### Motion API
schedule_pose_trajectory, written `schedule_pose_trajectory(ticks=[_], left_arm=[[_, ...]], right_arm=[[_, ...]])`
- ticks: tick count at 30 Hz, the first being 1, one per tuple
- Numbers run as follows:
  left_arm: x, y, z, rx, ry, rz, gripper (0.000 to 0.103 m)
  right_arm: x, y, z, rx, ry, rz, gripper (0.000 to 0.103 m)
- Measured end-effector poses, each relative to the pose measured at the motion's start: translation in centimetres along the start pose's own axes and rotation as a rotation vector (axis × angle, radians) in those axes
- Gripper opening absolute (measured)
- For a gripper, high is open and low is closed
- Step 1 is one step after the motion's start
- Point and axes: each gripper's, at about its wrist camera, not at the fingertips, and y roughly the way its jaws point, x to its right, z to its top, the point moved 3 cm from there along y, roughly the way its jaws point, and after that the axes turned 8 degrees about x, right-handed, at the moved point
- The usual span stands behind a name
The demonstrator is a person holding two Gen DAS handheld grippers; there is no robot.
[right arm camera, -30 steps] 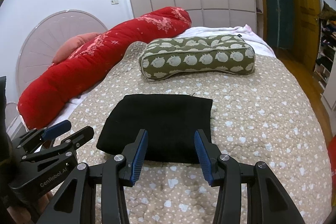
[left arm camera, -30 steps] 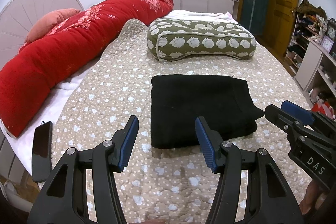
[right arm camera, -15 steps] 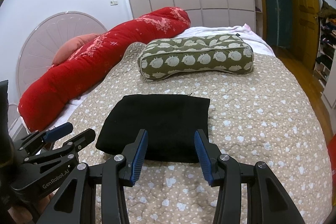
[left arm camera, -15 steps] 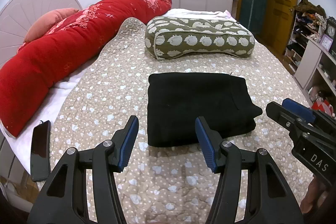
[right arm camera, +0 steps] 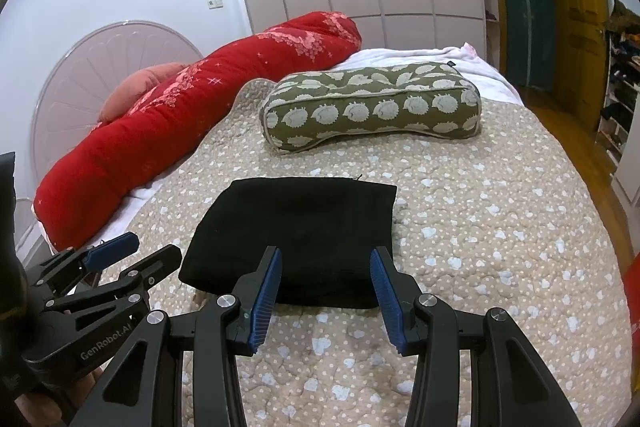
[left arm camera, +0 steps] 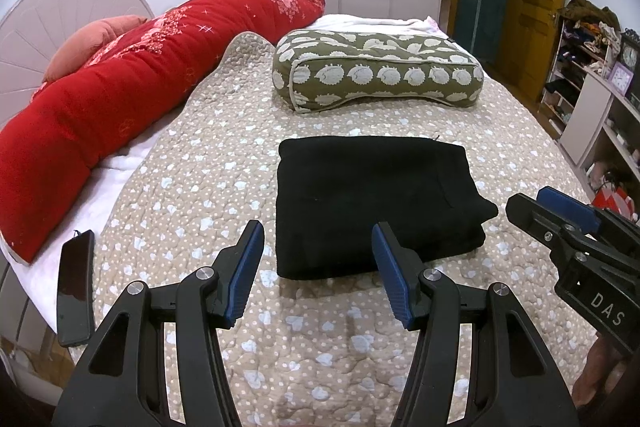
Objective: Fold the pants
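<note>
Black pants (left arm camera: 372,203) lie folded into a thick rectangle on the beige quilted bedspread (left arm camera: 208,163); in the right wrist view the same pants (right arm camera: 296,231) sit just beyond my fingers. My left gripper (left arm camera: 318,247) hangs open above the spread, short of the bundle's near edge, with nothing between its blue pads. My right gripper (right arm camera: 326,271) is open too, held over the near edge of the pants without touching them. Each gripper shows in the other's view: the right gripper (left arm camera: 544,207) at the right edge, the left gripper (right arm camera: 132,255) at the lower left.
A green hedgehog-print pillow (left arm camera: 376,71) lies behind the pants. A long red bolster (left arm camera: 132,83) runs along the left side by the round headboard (left arm camera: 44,35). A black phone (left arm camera: 76,287) lies at the bed's left edge. Shelves (left arm camera: 588,99) and a yellow door (left arm camera: 536,7) stand right.
</note>
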Motion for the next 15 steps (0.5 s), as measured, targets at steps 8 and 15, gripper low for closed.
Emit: schedule_pose_trajectory(ticks=[8, 15], left_arm=[[0.13, 0.27, -0.08, -0.010, 0.002, -0.007, 0.056], [0.15, 0.69, -0.17, -0.019, -0.009, -0.024, 0.056]], right_arm=[[0.67, 0.05, -0.12, -0.001, 0.012, -0.008, 0.044], [1.03, 0.24, -0.34, -0.008, 0.017, -0.011, 0.044]])
